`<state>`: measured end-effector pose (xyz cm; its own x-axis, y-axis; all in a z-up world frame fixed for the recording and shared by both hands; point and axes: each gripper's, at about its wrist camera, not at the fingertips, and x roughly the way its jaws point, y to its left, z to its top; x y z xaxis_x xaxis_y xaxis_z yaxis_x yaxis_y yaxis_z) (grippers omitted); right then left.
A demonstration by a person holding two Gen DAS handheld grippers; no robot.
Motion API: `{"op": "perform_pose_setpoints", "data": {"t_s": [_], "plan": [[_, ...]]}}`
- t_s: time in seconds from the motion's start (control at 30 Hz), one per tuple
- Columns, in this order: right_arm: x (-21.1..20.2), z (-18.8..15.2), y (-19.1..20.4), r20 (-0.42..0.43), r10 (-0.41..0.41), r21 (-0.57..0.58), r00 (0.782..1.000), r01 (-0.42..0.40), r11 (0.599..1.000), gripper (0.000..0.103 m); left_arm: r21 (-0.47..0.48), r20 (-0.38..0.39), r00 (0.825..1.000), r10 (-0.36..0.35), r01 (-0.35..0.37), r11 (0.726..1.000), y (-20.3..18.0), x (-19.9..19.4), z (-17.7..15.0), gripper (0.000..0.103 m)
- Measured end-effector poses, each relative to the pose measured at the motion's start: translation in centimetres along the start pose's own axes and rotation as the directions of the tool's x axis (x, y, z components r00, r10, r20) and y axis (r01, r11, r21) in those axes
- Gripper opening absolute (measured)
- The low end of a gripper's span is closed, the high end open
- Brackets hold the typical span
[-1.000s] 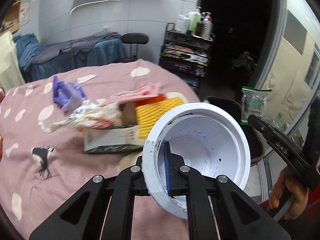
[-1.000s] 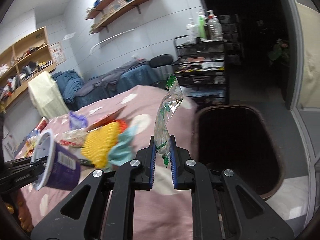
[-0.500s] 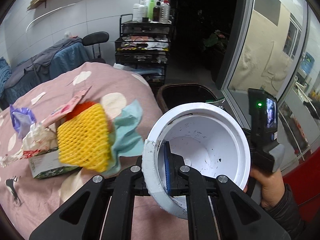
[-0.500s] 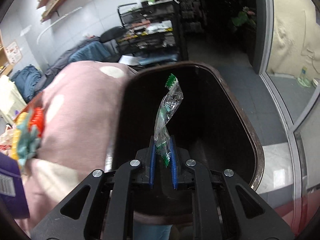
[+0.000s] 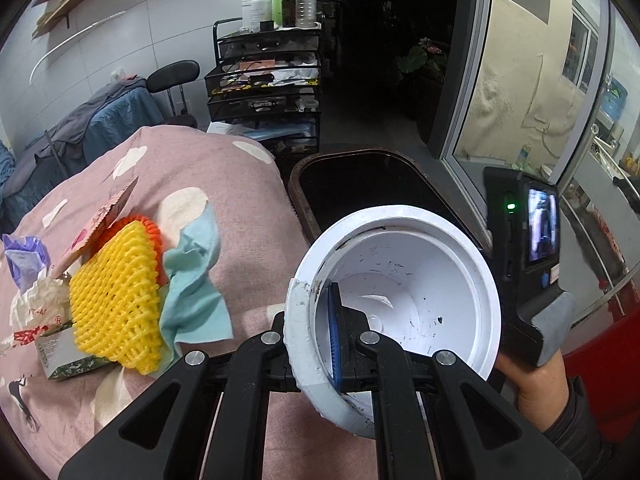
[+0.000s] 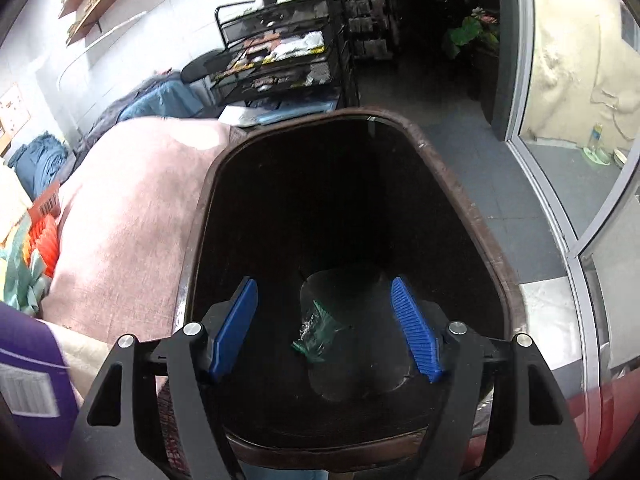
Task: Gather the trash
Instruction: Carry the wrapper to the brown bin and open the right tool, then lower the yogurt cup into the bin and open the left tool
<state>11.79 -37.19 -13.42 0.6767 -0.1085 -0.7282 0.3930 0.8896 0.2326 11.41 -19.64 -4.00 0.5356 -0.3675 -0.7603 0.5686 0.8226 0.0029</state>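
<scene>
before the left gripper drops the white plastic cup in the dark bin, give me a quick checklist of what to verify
1. Right gripper has let go: ok, jaws wide apart, nothing between them.
2. Clear green-printed wrapper inside the dark brown bin: ok, it lies below the rim.
3. White plastic cup gripped: ok, left gripper is clamped on its rim wall, one blue pad inside.
4. Cup over the bin opening: cannot tell; it hides much of the bin.
5. Right gripper out of the drop path: not ok, it hangs over the opening.
6. Cup empty: ok, only dark specks inside.
</scene>
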Motion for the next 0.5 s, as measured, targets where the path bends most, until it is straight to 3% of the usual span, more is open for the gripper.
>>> {"op": "perform_pose_setpoints", "data": {"t_s": [0.27, 0.5], "plan": [[-3.0, 1.1, -2.6, 0.131, -0.066, 0.109, 0.989, 0.052, 0.993, 0.08, -0.001, -0.031, 1.0, -0.006, 0.006, 1.0, -0.9, 1.6, 1.5, 0.009], [-4.9, 2.5, -5.2, 0.193, -0.142, 0.196, 0.971, 0.104, 0.975, 0.081, 0.023, -0.093, 0.995, -0.039, 0.041, 0.999, -2.8, 5.0, 3.6, 0.009]]}}
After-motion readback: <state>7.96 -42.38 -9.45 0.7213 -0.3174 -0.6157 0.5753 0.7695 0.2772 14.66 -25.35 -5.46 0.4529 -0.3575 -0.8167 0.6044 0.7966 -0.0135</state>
